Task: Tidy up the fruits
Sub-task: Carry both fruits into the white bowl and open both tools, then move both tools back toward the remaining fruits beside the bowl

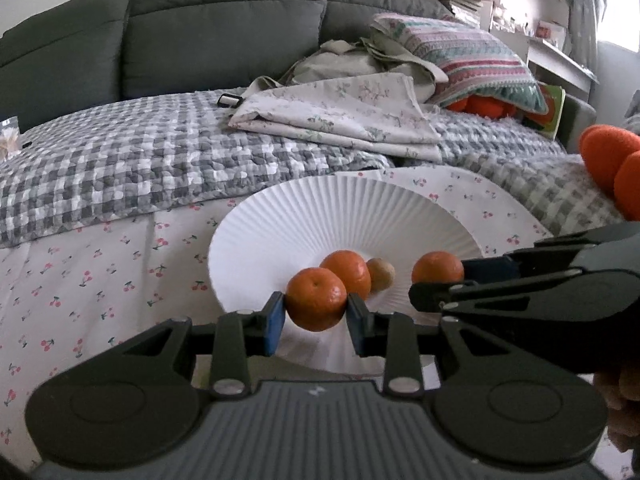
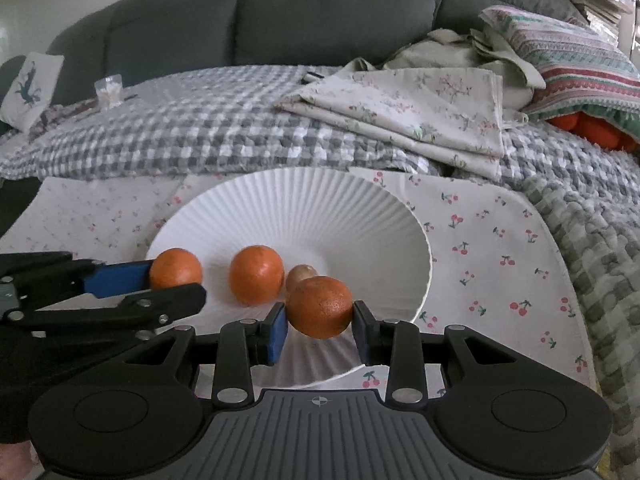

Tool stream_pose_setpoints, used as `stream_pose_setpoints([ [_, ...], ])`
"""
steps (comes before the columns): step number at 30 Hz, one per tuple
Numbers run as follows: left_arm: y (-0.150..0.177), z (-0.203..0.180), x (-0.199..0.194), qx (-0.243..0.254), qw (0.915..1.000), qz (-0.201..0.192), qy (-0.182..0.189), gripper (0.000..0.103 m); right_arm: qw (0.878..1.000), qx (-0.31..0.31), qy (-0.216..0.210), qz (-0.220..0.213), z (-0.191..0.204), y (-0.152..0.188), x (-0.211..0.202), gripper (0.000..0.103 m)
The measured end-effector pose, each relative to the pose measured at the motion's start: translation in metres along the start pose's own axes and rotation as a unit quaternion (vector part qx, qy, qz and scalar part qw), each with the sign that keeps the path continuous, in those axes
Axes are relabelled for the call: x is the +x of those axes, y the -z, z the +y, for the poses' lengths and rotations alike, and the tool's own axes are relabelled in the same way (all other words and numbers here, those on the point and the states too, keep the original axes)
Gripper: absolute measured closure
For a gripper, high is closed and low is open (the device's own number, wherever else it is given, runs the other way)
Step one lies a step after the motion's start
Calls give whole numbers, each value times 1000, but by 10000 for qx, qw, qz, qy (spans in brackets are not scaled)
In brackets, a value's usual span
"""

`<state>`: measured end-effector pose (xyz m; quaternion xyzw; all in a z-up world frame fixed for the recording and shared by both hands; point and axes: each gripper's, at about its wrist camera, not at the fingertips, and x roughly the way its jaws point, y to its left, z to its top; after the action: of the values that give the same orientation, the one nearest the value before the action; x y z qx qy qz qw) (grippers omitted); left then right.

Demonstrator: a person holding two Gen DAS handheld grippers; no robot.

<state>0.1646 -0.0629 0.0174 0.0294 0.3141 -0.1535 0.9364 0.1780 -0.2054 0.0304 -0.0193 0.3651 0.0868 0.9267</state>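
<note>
Over the white ribbed bowl (image 1: 280,216), two pairs of tongs each hold a fruit. The left tongs (image 1: 316,314) squeeze a round orange (image 1: 316,299) between their blue pads, just above the near rim of the bowl. The right tongs (image 2: 320,320) grip another orange (image 2: 320,307) the same way, low over the bowl's near side.

Inside the bowl sits a third orange (image 2: 256,274). Right beside it is a small brown fruit (image 2: 301,274), and I cannot tell what kind it is. The two look like they touch.

From the left camera, the right tongs come in from the side with their orange (image 1: 437,267) at the tip. From the right camera, the left tongs come in from the other side with theirs (image 2: 176,268).

The bowl stands on a table with a white cloth with little red cherries (image 2: 480,240). Behind it lies a gray checked blanket (image 1: 140,168) on a dark gray sofa (image 1: 224,20). Folded flowery sheets (image 1: 340,116) and a striped pillow (image 1: 472,56) rest on the blanket.
</note>
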Motion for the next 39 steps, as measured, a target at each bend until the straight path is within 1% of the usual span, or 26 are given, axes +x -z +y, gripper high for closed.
stream_pose_setpoints([
  [3, 2, 3, 6, -43, 9999, 68, 63, 71, 10000, -27, 2, 5, -1, 1, 5, 69],
  [9, 3, 2, 7, 139, 9999, -3, 34, 70, 10000, 78, -46, -39, -3, 1, 7, 68],
  [11, 2, 4, 3, 102, 9999, -70, -10, 61, 9997, 206, -92, -37, -6, 1, 6, 65],
  [12, 1, 6, 2, 66, 9999, -108, -10, 58, 9996, 275, -103, -40, -7, 0, 5, 63],
  [14, -1, 11, -1, -48, 9998, -173, 21, 49, 9993, 371, -64, -82, -10, -2, 1, 56],
  [16, -3, 14, -4, -137, 9996, -227, 49, 44, 9984, 534, -74, -148, -15, -4, -2, 47],
  [17, -4, 15, -5, -141, 9996, -245, 53, 43, 9979, 625, -91, -172, -18, -5, -4, 46],
  [19, -4, 14, -7, -118, 9995, -274, 46, 42, 9967, 768, -109, -217, -22, -6, -7, 43],
  [21, -4, 13, -9, -137, 9995, -277, 60, 41, 9963, 814, -84, -265, -23, -8, -11, 42],
  [24, -5, 11, -13, -127, 9995, -300, 40, 40, 9965, 780, -16, -304, -21, -8, -16, 41],
  [27, -5, 11, -21, -135, 9993, -343, 20, 38, 9968, 698, 14, -381, -16, -8, -23, 37],
  [32, -3, 11, -37, -187, 9990, -390, -78, 34, 9963, 697, -80, -500, -11, -8, -39, 36],
  [35, 1, 20, -52, -326, 9987, -369, -165, 31, 9956, 775, -122, -504, -9, -5, -47, 35],
  [39, 6, 39, -71, -621, 9975, -244, -250, 30, 9946, 887, -233, -490, -7, 1, -59, 32],
])
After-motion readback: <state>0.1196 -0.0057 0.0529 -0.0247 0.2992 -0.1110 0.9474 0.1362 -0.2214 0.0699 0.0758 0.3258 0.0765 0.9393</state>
